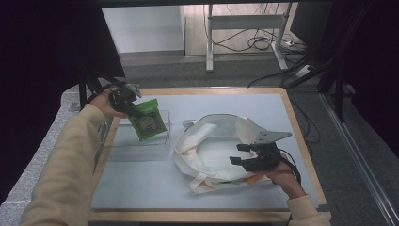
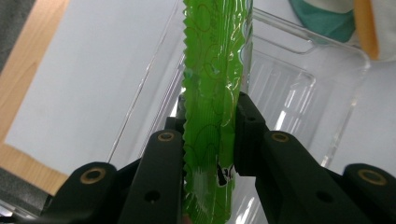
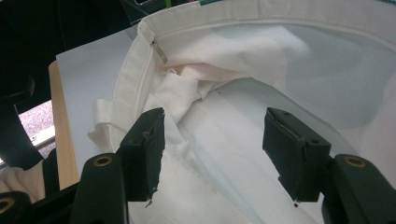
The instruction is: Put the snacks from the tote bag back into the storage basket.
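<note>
Left claw [image 1: 133, 109] — clenched on a green snack packet [image 1: 147, 121], pads pinching its flat sides near the crimped edge; in the left gripper view the packet [image 2: 212, 93] stands edge-on between the 2 jaws. Packet hangs tilted over a clear plastic tray [image 1: 162, 147] at the left of the tabletop [image 1: 141, 188], its lower end down within the tray's walls; whether it touches the tray floor I cannot tell.

Right claw [image 1: 241, 154] — released, jaws wide apart, nothing pinched. It hovers at the near rim of a white cloth tote bag [image 1: 216, 127] lying mouth-open right of the tray. Right gripper view looks into the bag's [image 3: 261, 56] pale interior.
</note>
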`<state>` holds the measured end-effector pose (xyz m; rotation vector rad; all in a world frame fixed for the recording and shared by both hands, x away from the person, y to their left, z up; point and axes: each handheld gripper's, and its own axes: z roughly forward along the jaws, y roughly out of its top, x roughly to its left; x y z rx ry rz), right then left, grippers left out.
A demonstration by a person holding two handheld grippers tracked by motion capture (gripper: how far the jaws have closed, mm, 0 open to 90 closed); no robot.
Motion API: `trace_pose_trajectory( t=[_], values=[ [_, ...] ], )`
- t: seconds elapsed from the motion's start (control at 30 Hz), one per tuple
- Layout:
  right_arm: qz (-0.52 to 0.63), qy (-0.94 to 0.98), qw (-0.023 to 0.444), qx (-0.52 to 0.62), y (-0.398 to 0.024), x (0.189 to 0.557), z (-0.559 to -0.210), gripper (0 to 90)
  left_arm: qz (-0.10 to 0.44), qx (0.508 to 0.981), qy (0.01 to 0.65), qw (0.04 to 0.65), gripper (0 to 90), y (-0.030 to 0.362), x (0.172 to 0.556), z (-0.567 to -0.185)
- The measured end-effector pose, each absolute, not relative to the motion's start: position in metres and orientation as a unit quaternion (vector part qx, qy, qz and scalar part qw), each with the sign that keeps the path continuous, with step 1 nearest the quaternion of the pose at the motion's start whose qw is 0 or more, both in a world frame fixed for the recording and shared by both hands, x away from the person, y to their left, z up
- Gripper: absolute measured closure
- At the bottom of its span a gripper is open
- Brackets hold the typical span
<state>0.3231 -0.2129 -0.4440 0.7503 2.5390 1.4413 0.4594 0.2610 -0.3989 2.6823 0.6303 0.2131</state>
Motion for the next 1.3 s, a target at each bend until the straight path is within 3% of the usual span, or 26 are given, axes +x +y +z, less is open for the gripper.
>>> trace_pose_trajectory(
  t=[0.8,0.93,1.1,1.3],
  values=[
    [0.47,0.843,0.065,0.255,-0.214,0.325,-0.447,38.7,0.153,0.944,0.218,0.194,65.9,0.236,0.475,-0.419],
    [0.471,0.843,0.064,0.252,-0.214,0.324,-0.446,38.7,0.177,0.937,0.211,0.214,54.2,0.236,0.473,-0.409],
    [0.47,0.844,0.064,0.252,-0.214,0.324,-0.445,38.7,0.202,0.926,0.207,0.245,50.7,0.236,0.468,-0.388],
    [0.473,0.842,0.066,0.251,-0.215,0.323,-0.444,38.7,0.195,0.92,0.202,0.272,50.0,0.233,0.462,-0.378]
  ],
)
